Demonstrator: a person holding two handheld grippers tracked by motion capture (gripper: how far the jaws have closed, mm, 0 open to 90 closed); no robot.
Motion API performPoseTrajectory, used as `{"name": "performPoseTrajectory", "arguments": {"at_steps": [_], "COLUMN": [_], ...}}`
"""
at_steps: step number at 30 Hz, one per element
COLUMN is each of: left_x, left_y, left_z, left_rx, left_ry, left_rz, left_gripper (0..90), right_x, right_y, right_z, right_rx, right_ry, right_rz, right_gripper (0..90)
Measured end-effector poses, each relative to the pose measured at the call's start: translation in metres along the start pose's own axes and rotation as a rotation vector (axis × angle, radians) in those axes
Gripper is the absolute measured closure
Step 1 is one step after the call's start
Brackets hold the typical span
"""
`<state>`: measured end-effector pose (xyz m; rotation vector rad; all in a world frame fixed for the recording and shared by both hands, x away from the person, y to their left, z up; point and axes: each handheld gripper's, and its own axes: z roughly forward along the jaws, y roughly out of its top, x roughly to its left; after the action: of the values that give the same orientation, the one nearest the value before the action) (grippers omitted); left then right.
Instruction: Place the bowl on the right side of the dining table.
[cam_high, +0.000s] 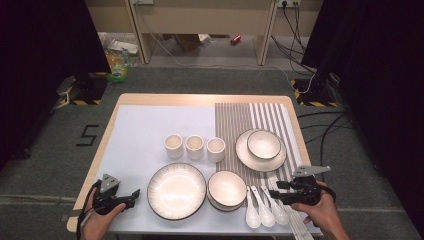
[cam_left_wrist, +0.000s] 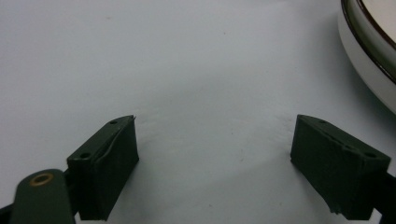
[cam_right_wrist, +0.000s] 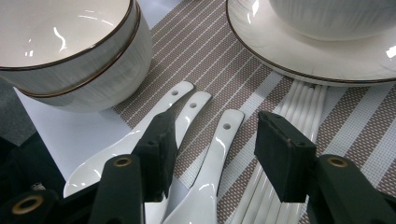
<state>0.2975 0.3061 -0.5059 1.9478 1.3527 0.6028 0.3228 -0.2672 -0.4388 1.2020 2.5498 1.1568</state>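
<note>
The left gripper (cam_high: 136, 192), jaws wide and empty, rests on the white mat (cam_high: 135, 135) at the big plate's (cam_high: 176, 190) nine o'clock. At the plate's three o'clock sit stacked bowls (cam_high: 227, 189), then three white spoons (cam_high: 265, 210). The right gripper (cam_right_wrist: 212, 151), half open, straddles the rightmost spoon (cam_right_wrist: 212, 163) without touching it; chopsticks (cam_right_wrist: 275, 182) lie alongside, partly hidden by the jaw.

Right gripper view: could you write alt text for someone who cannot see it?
Open black right gripper poised over three white ceramic spoons on a striped placemat. Stacked white bowls sit upper left, a plate holding a bowl upper right.
</note>
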Motion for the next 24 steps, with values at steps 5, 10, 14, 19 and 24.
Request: {"name": "performPoseTrajectory", "arguments": {"at_steps": [5,10,14,19,24], "left_x": [0.000,0.000,0.000,0.001,0.001], "left_y": [0.000,0.000,0.000,0.000,0.000], "left_z": [0.000,0.000,0.000,0.000,0.000], "left_rx": [0.000,-0.001,0.004,0.008,0.009], "left_ry": [0.000,-0.001,-0.004,-0.003,-0.003], "left_rz": [0.000,-0.001,-0.001,0.003,0.003], "left_gripper": [13.9,13.9,13.9,13.9,13.9], "right_x": [0.000,0.000,0.000,0.000,0.002], "right_y": [-0.004,-0.006,-0.008,-0.010,-0.012], "right_z": [0.001,0.002,0.003,0.004,0.007], "right_rx": [0.003,0.004,0.007,0.007,0.019], "right_ry": [0.003,0.005,0.011,0.013,0.002], "right_rz": [0.013,0.016,0.019,0.014,0.010], "right_gripper": [48.4,48.4,48.4,48.9,48.9]}}
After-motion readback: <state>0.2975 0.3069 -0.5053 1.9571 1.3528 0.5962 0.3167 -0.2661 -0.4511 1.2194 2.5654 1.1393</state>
